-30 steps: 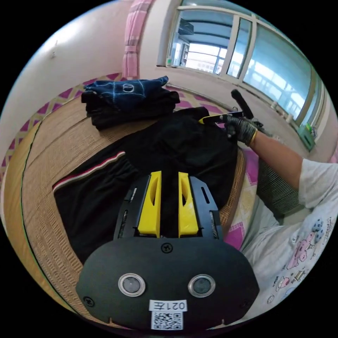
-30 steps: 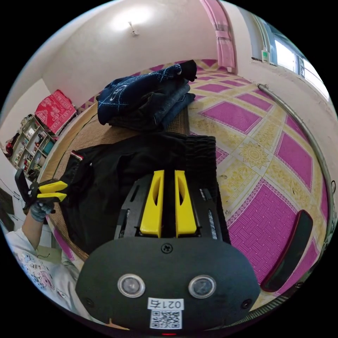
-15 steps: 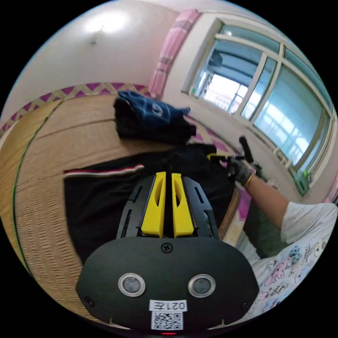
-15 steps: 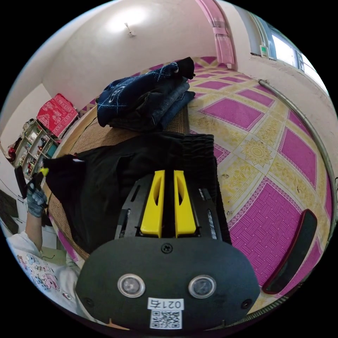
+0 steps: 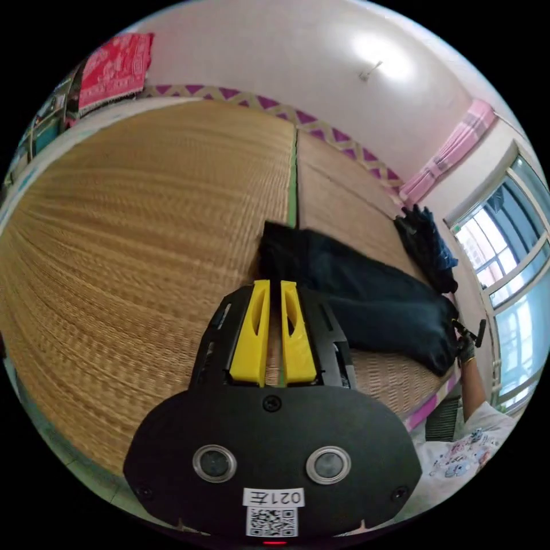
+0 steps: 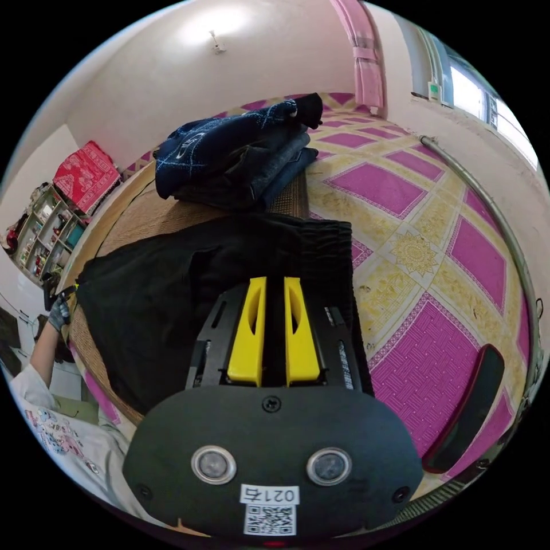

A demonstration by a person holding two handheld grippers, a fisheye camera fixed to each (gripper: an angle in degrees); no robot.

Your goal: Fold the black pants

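A: Between the left gripper's [image 5: 274,285] yellow jaws, what is logged?
B: A thin slit with only woven mat [image 5: 143,229] showing through it. The jaws are drawn nearly together and hold nothing. The near corner of the black pants [image 5: 372,292] lies just beyond the tips.

A: And the right gripper [image 6: 274,279]?
B: Jaws equally close, with black cloth in the slit and the gathered waistband just past the tips. It reads as a pinch on the waistband end, probably to anchor it while the far end is laid out.

A: Where do the pants sit overall?
B: Flat on the mat as one long dark panel, stretched between the two grippers. The waistband end reaches the mat's edge, next to the pink-and-yellow patterned surface [image 6: 412,252]. A gloved hand [image 6: 57,314] holds the left gripper at the opposite corner.

A: Anything else nearby?
B: A stack of folded dark clothes [image 6: 235,154] on the mat beside the pants, close but apart. Presumably finished pieces, kept clear of the working area.

A: Judged stage?
B: The pants look spread and smoothed. A cross fold looks due next: leg end carried toward the waistband.
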